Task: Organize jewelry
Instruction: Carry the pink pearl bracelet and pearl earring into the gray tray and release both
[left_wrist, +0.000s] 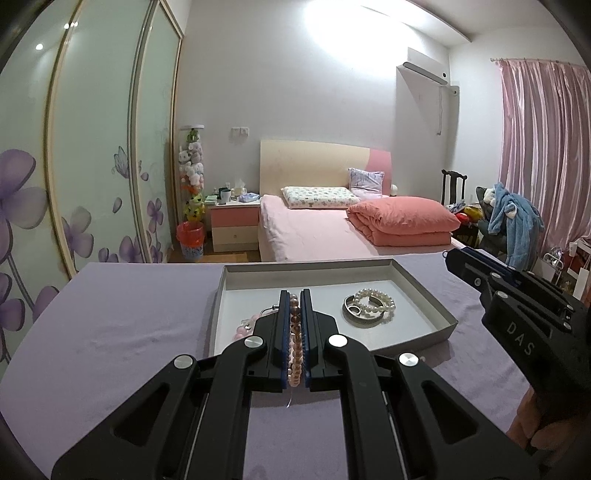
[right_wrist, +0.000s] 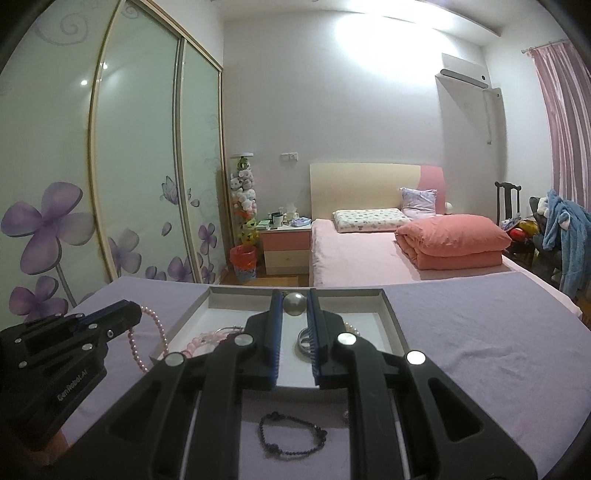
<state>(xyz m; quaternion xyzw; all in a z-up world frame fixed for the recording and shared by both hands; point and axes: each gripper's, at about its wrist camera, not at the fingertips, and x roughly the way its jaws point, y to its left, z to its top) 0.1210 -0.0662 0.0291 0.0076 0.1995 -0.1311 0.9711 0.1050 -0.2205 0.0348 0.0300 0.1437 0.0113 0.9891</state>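
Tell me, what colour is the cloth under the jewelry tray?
Light purple. The cloth shows best in the right wrist view.

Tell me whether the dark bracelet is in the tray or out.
Out. The dark bracelet lies on the purple cloth in front of the tray.

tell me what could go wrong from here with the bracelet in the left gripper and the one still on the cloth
1. The left gripper pinches the pink bead bracelet on one side only; the loop hangs free and might snag the tray rim.
2. A thin thread end dangles below the beads, so the string may be fraying.
3. The dark bracelet lies under the right gripper body and could be dragged or overlooked.
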